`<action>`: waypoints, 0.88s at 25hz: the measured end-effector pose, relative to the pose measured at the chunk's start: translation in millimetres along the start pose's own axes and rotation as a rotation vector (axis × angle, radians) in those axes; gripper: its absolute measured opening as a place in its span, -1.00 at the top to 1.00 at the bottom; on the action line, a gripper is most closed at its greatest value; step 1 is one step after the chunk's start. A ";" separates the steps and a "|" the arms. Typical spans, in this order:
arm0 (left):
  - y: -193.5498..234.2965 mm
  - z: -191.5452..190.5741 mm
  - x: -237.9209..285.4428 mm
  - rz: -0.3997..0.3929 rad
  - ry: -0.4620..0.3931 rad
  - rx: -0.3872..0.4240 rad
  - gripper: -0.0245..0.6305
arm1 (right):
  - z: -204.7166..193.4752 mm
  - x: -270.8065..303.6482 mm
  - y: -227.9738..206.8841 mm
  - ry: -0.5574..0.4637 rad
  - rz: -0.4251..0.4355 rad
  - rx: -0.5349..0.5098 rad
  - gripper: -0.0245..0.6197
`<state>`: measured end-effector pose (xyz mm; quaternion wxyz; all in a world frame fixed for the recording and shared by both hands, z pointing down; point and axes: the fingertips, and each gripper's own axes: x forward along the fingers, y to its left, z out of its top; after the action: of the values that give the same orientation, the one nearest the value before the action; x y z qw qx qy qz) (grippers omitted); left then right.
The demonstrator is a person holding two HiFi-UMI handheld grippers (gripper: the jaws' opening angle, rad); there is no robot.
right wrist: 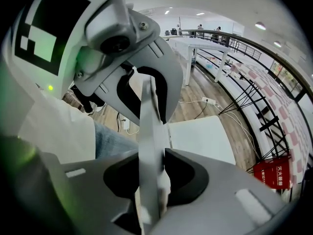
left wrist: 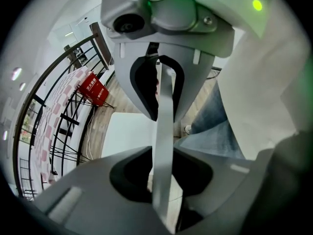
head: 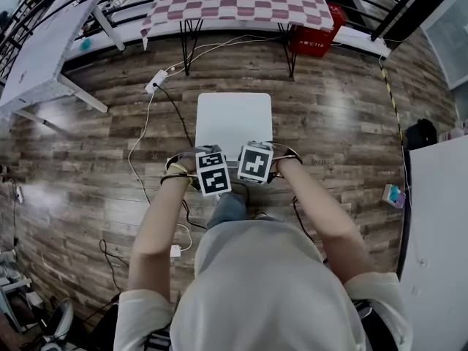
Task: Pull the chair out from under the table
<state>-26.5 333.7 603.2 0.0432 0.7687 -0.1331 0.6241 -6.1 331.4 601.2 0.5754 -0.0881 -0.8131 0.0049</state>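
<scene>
A white chair stands on the wood floor, its seat [head: 234,119] apart from the checkered-cloth table [head: 278,6] beyond it. Both grippers point steeply down at the near edge of the chair, side by side. The left gripper [head: 212,170] is shut on the thin white backrest [left wrist: 164,111], which runs edge-on between its jaw tips [left wrist: 162,153]. The right gripper [head: 256,164] pinches the same backrest [right wrist: 149,111] at its own tips [right wrist: 150,153]. Each gripper view shows the other gripper just above and the seat [left wrist: 129,131] [right wrist: 203,136] below. The backrest is hidden under the marker cubes in the head view.
A red box [head: 314,39] sits under the table. A power strip [head: 156,80] and cables lie on the floor to the left of the chair. A white table [head: 36,50] stands at far left, a white surface [head: 439,218] at right. The person's legs are right behind the chair.
</scene>
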 end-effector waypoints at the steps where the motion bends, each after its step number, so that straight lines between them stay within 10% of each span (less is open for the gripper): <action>1: -0.2 0.9 -2.5 0.003 -0.003 -0.006 0.63 | -0.3 -2.1 0.2 -0.002 -0.006 -0.003 0.61; 22: 0.6 12.3 -48.8 0.070 -0.025 -0.087 0.66 | -2.7 -54.7 3.7 -0.091 -0.083 0.005 0.70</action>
<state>-24.1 337.6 553.1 0.0528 0.7687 -0.1875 0.6093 14.6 326.7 550.6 0.5376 -0.0526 -0.8415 -0.0129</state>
